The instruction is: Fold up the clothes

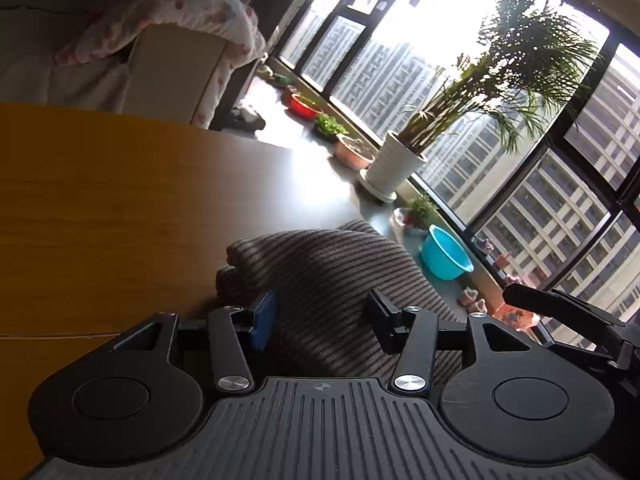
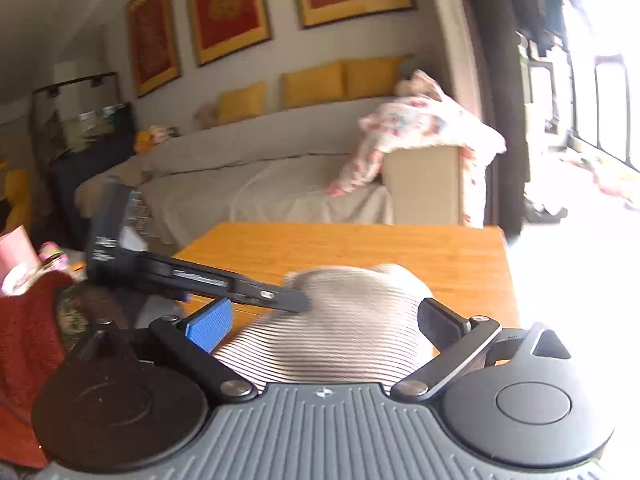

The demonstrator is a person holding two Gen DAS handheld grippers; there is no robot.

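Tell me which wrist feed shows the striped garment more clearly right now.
Left wrist view: the brown striped knit garment is sharp but dim, backlit by the blown-out window. Right wrist view: the garment is motion-blurred and washed pale, with glare whiting out the right edge.

A ribbed knit sweater [image 1: 332, 280] of soft, matt striped cloth lies on a smooth wooden bench [image 1: 120, 208] with a faint sheen. Beside the sweater, the left gripper [image 1: 322, 320] is matt black plastic with shiny metal rivets; one of its fingers [image 1: 265, 320] carries a textured blue pad.
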